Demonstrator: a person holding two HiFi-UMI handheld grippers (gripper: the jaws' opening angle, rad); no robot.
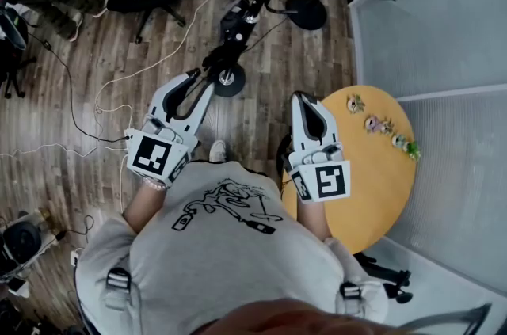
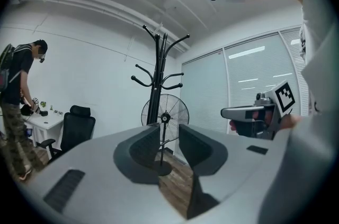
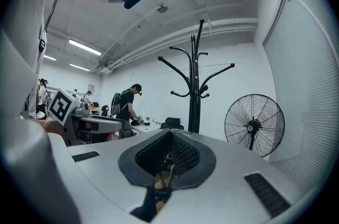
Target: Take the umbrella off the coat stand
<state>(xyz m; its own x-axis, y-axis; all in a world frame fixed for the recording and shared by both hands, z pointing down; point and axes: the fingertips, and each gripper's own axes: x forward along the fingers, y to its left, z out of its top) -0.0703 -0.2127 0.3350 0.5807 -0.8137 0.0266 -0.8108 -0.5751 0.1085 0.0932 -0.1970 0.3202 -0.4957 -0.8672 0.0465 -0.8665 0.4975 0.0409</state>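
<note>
Black coat stand [image 2: 155,85] stands well ahead; the umbrella cannot be made out on it.
Left hand-held gripper [image 2: 169,138] has its jaws a slim gap apart, empty; right hand-held gripper [image 3: 168,153] is closed on nothing. Open wood floor [image 1: 47,112] lies between, a fan [image 2: 164,114] beyond the stand, and a round desk [image 1: 380,175] at the right.
</note>
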